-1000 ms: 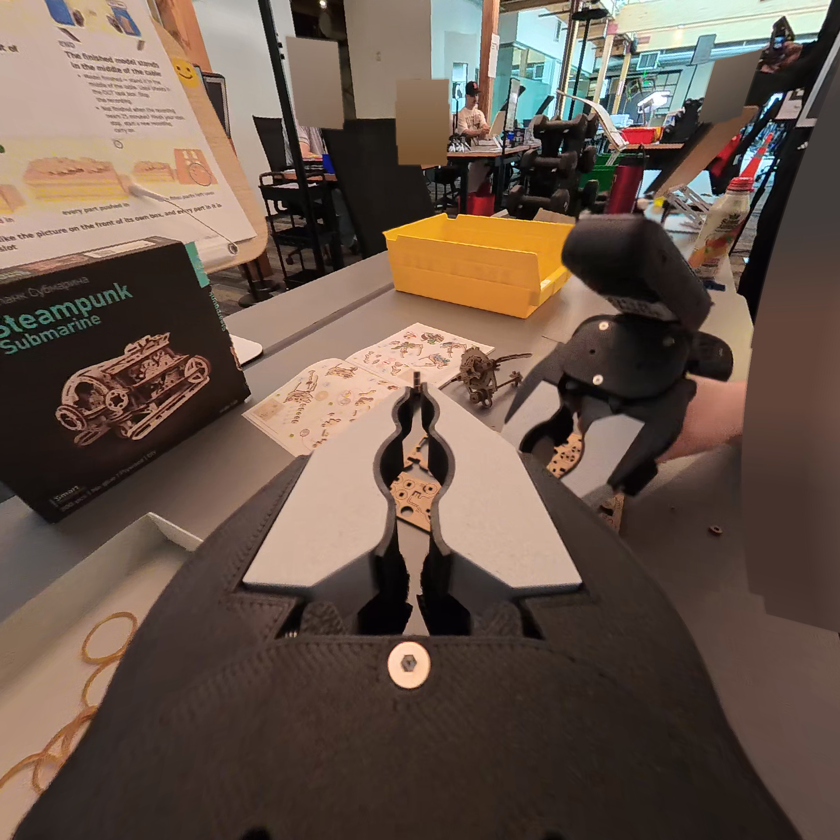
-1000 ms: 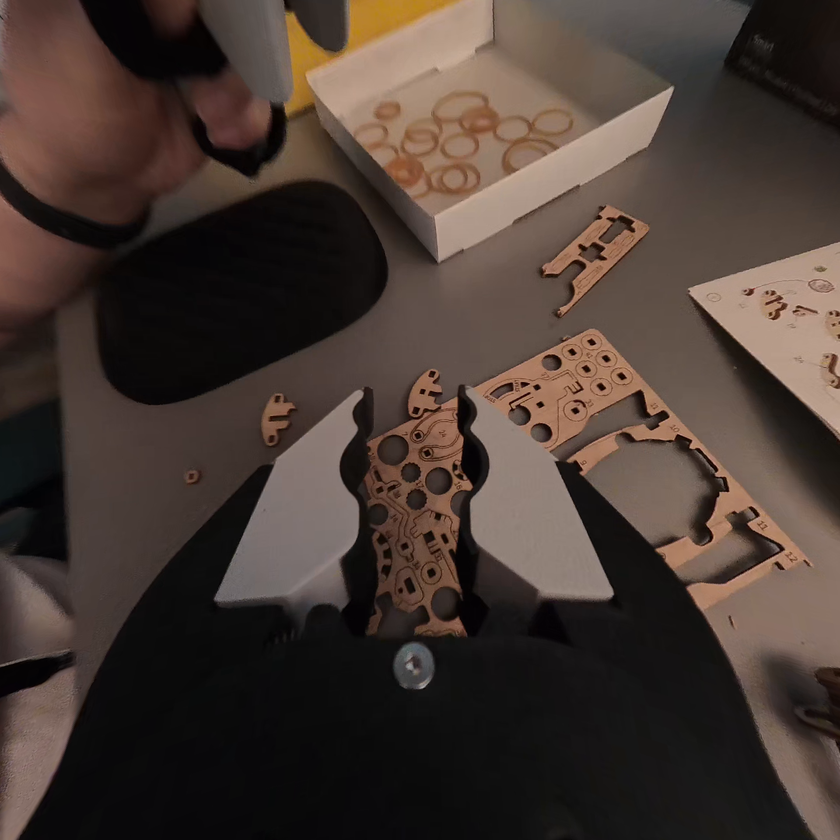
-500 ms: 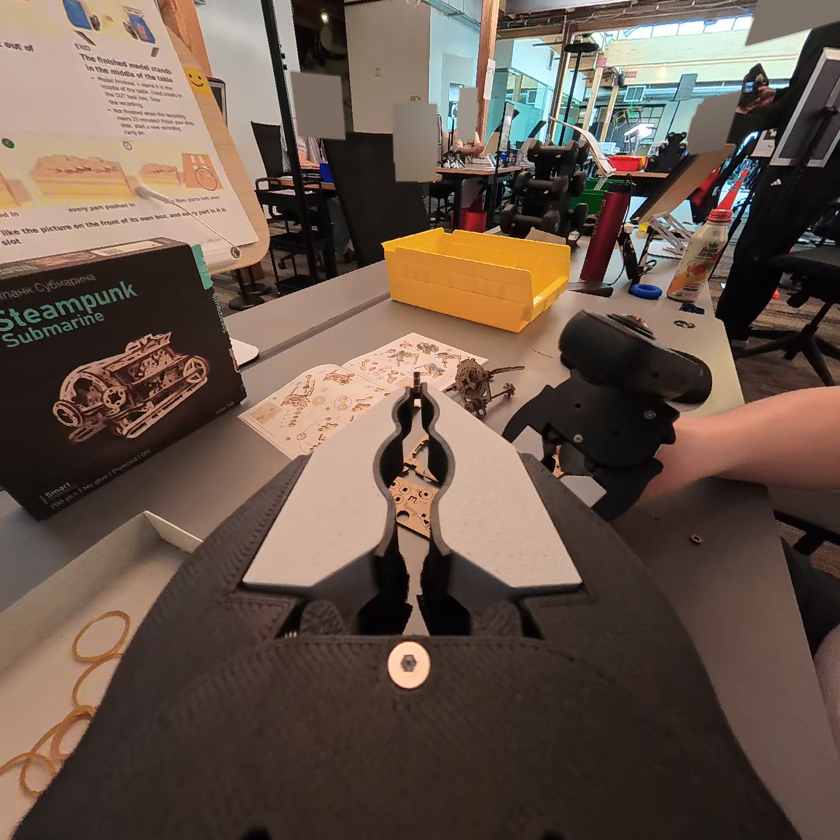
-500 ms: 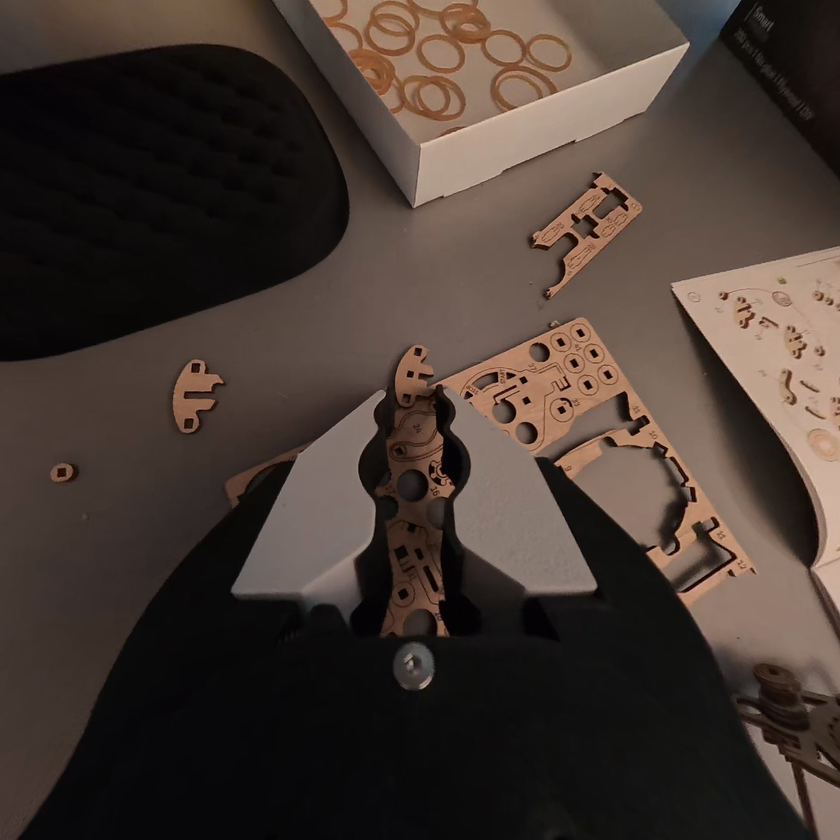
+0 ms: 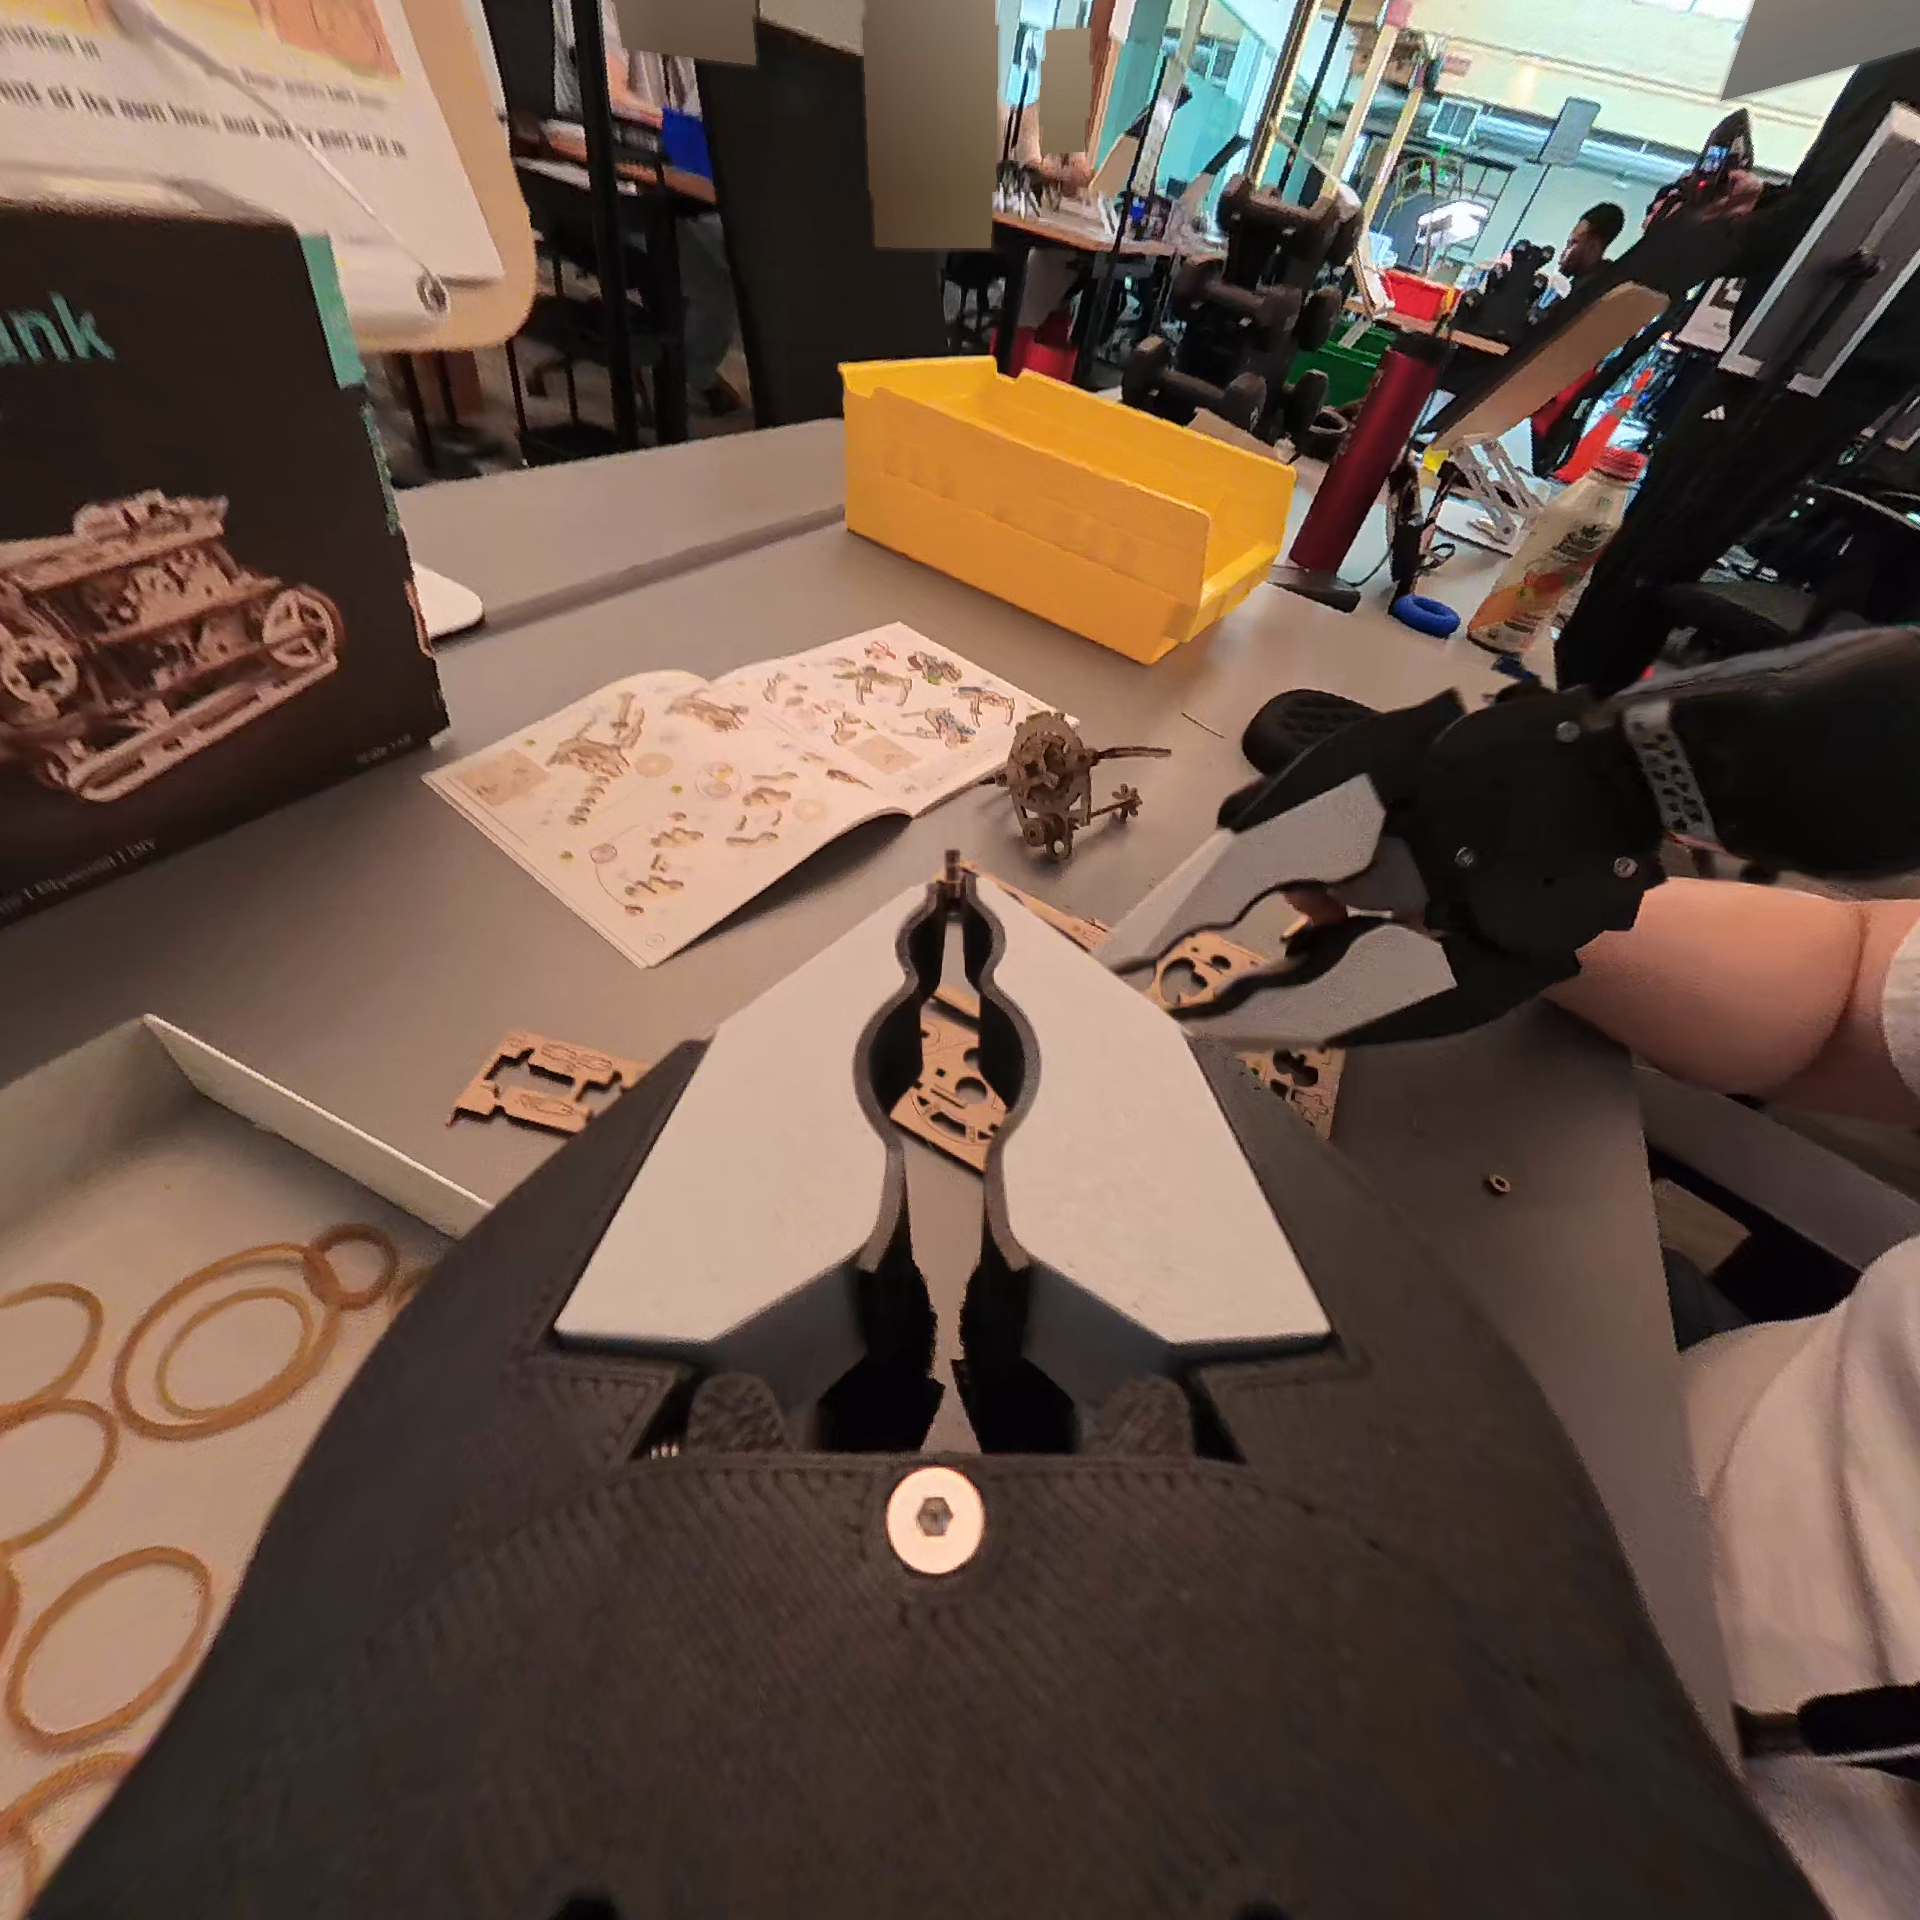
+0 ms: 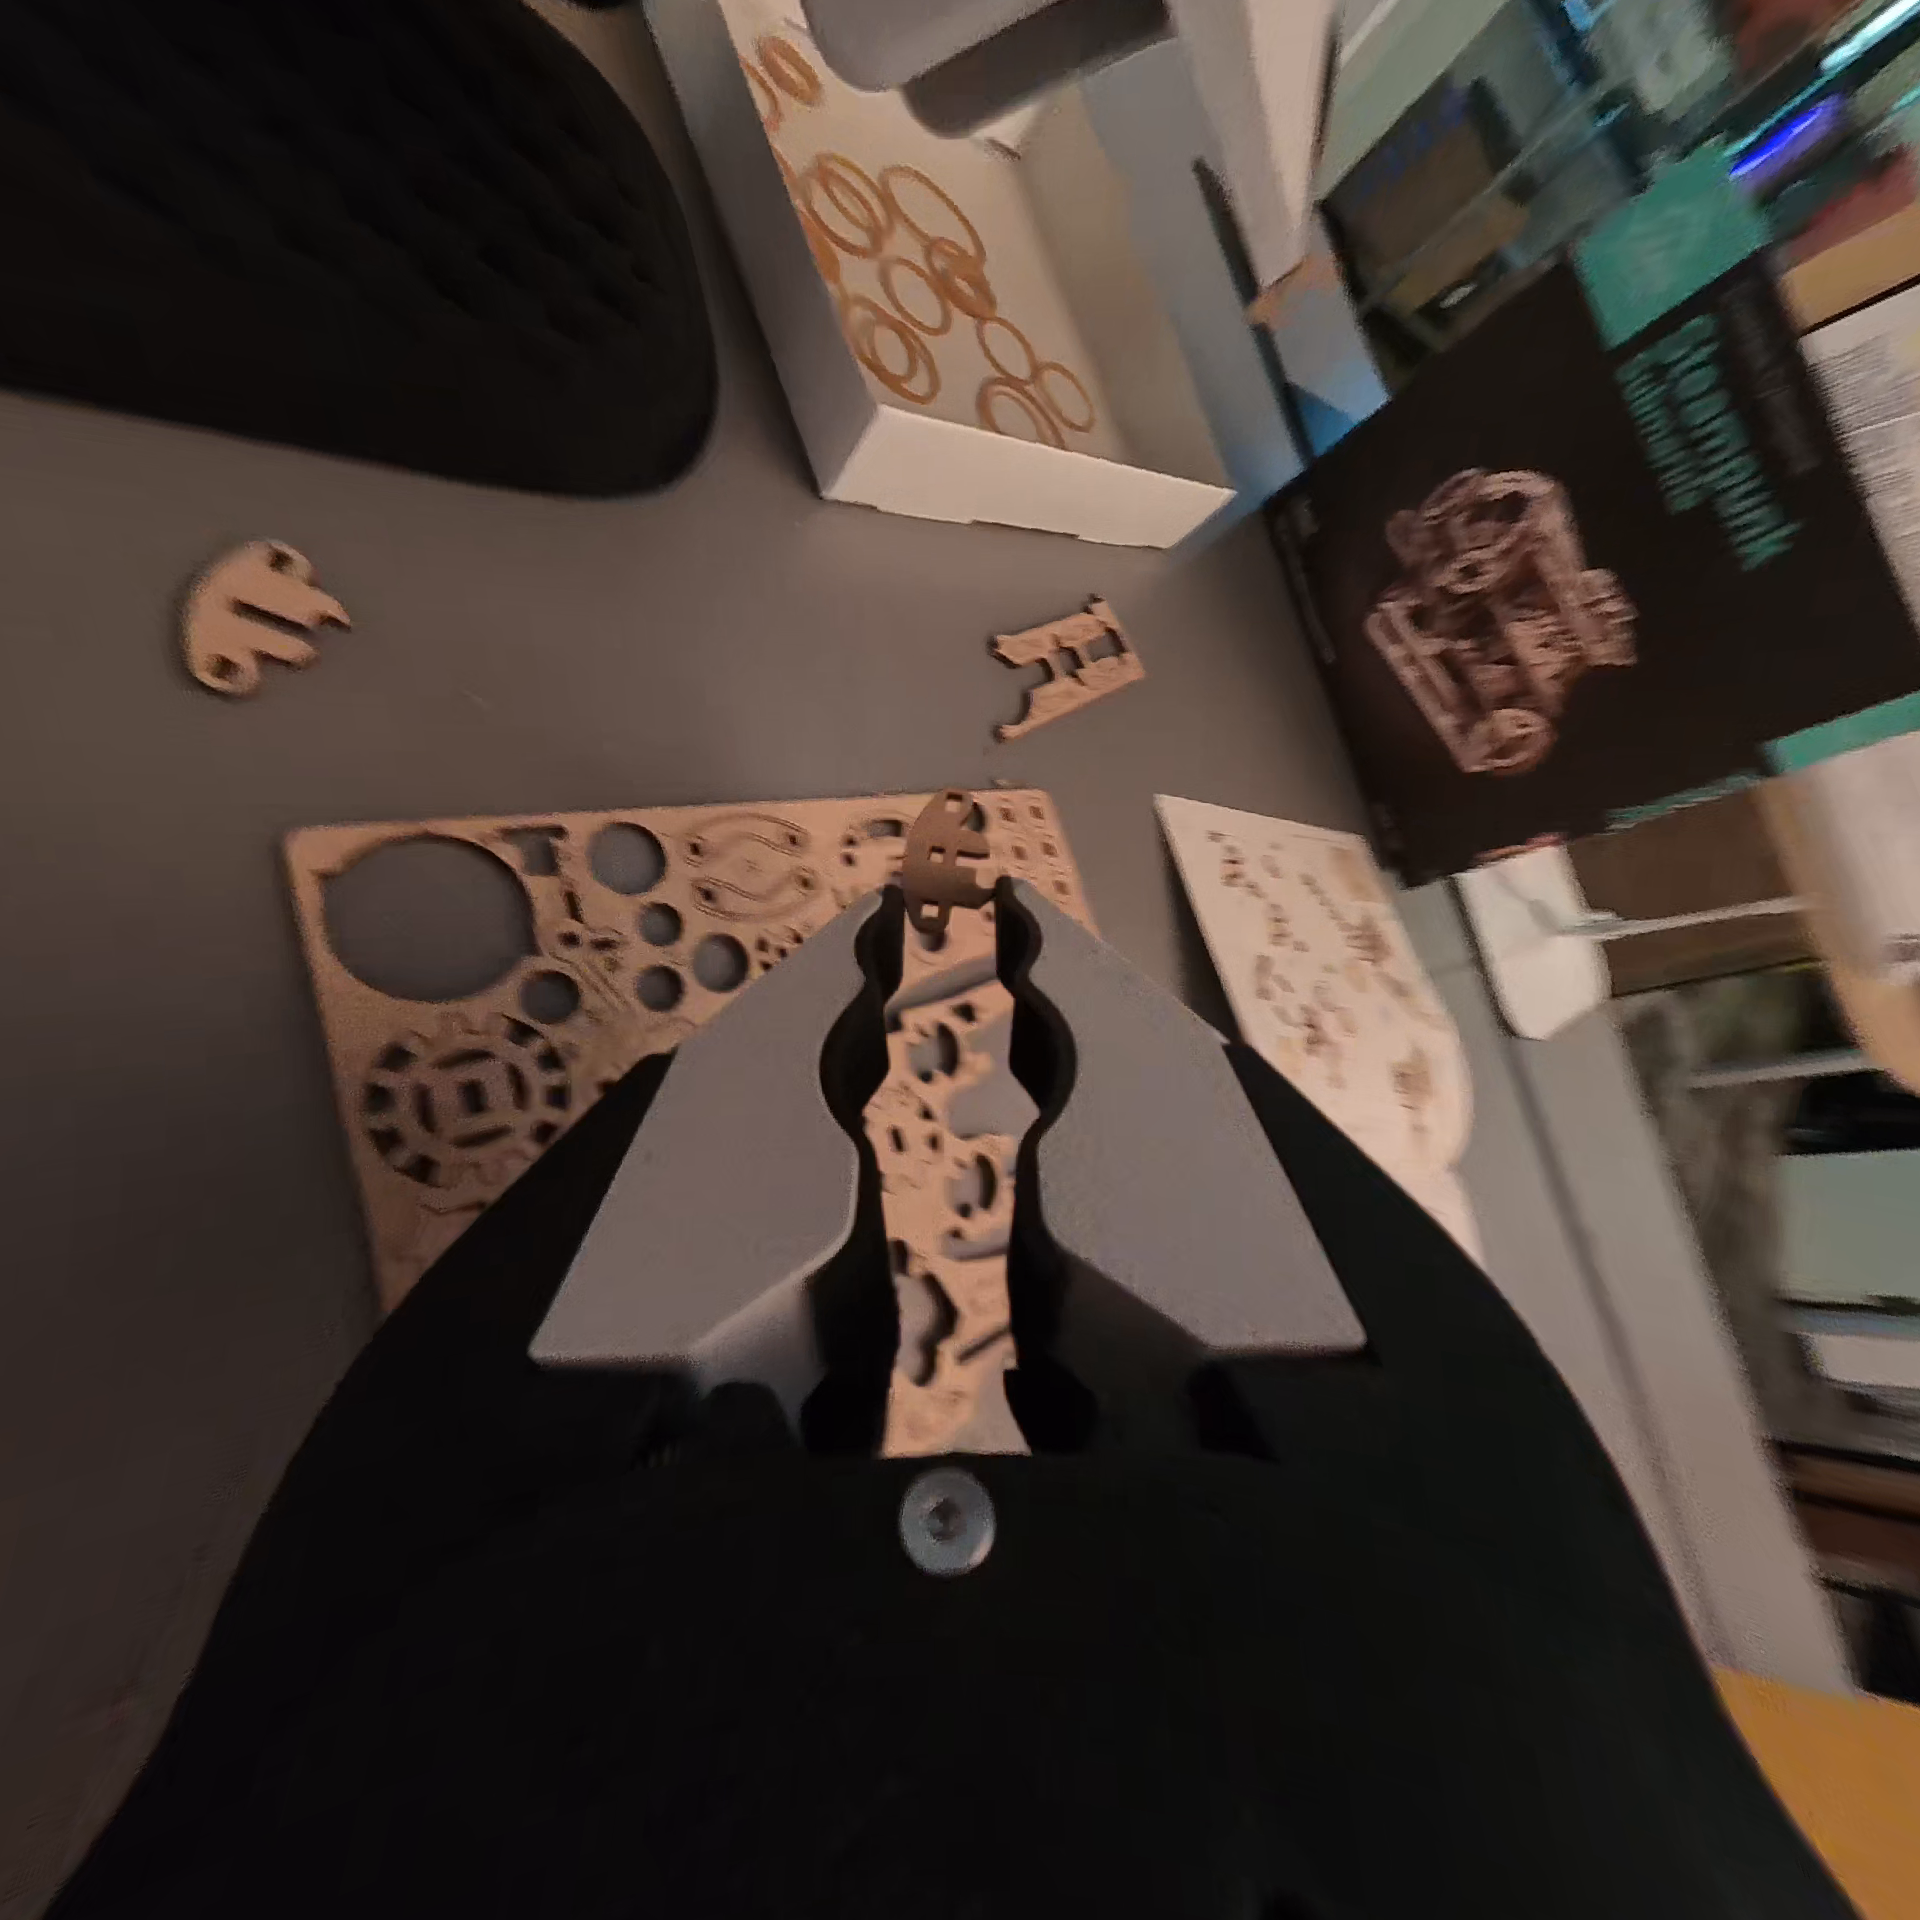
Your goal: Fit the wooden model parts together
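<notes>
My left gripper [image 5: 951, 899] is shut on a small dark wooden part [image 5: 951, 871] that sticks up from its tips, above the wooden part sheet [image 5: 951, 1107]. My right gripper [image 6: 940, 902] is shut on a small curved wooden piece [image 6: 943, 857] and holds it above the same sheet [image 6: 468, 987]. In the left wrist view the right gripper [image 5: 1153, 987] lies on its side just right of my left tips. A partly built wooden model [image 5: 1055, 779] stands beyond them. Loose wooden parts lie on the table [image 6: 255, 618] [image 6: 1070, 665] [image 5: 540, 1081].
An open instruction booklet [image 5: 748, 769] lies ahead, with a yellow bin [image 5: 1049, 499] behind it. A black model box [image 5: 177, 582] stands at the left. A white tray [image 5: 312, 1117] with rubber bands sits at the near left. A person's forearm [image 5: 1714, 997] comes in from the right. Tip to tip, the grippers are about 11 cm apart.
My right gripper closed on the small curved piece, lifted it off the table and rolled sideways. My left gripper, still shut on its part, came lower and closer to the right gripper.
</notes>
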Available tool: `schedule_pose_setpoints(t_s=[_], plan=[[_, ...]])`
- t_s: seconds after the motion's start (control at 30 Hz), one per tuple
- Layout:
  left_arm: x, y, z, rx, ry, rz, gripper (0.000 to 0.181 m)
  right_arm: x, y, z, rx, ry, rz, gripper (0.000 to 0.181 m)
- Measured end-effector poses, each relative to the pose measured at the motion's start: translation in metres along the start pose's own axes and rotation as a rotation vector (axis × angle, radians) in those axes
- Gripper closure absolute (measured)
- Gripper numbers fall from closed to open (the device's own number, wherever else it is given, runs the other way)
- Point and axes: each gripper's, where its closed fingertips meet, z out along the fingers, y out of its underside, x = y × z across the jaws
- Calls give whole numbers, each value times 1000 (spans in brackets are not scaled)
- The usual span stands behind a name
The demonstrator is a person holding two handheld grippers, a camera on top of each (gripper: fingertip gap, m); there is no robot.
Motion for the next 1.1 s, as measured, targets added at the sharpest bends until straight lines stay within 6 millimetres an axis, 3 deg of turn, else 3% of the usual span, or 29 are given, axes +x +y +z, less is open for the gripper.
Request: schedule_pose_setpoints(t_s=[0.27,0.8,1.1], plan=[[12,16,12,-73,55,-29,180,8,-2,-4,-7,96,-143,166],[31,51,27,-243,180,-147,180,11,-8,-5,58,88,-87,166],[28,54,27,-255,191,-193,180,8,-14,-7,103,58,-69,166]])
